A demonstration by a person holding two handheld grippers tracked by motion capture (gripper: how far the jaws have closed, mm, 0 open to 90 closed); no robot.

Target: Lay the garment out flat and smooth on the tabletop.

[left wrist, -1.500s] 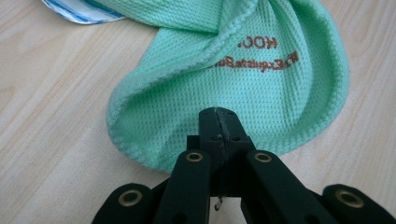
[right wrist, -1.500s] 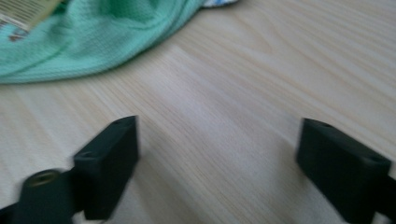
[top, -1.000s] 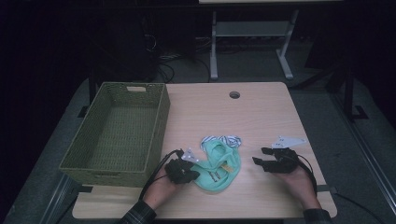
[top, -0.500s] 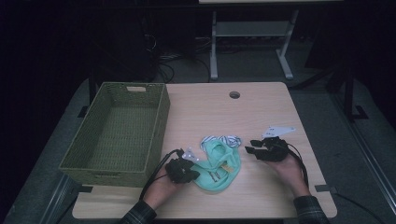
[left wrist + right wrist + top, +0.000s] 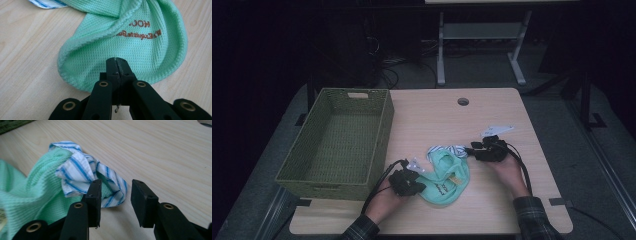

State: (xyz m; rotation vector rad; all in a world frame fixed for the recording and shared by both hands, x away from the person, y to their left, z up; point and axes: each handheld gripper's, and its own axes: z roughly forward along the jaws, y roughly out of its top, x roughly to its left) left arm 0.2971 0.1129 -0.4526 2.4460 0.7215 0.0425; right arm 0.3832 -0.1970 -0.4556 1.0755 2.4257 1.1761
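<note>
So at this point you had your left gripper (image 5: 117,65) clamped down on the near hem of the mint green cloth (image 5: 130,47). Its jaws were pressed flat together with the knit pinched in between, and the rest of the fabric fanned away ahead of the tips, printed side up.

Your right gripper (image 5: 115,202) was the one that mattered. Its jaws stood partly apart, they'd just been closing in, and nothing was between them yet. The blue-striped edge (image 5: 85,171) of the cloth sat just ahead of the tips and off toward the left jaw, with the loop of it curling round in front of that jaw and only its end reaching toward the gap. The right jaw had bare table (image 5: 160,150) in front of it.

From the high view the cloth (image 5: 447,175) ran bunched between your two hands, long way pointing from the left gripper (image 5: 408,182) up toward the right gripper (image 5: 486,150), with the wicker basket (image 5: 382,125) well off beyond your left hand.

So I'd say the striped end was clearly the right hand's job. You'd have needed to nudge toward the left-jaw side and push in a touch before squeezing, otherwise I reckon you'd have nipped just the fringe or air.
</note>
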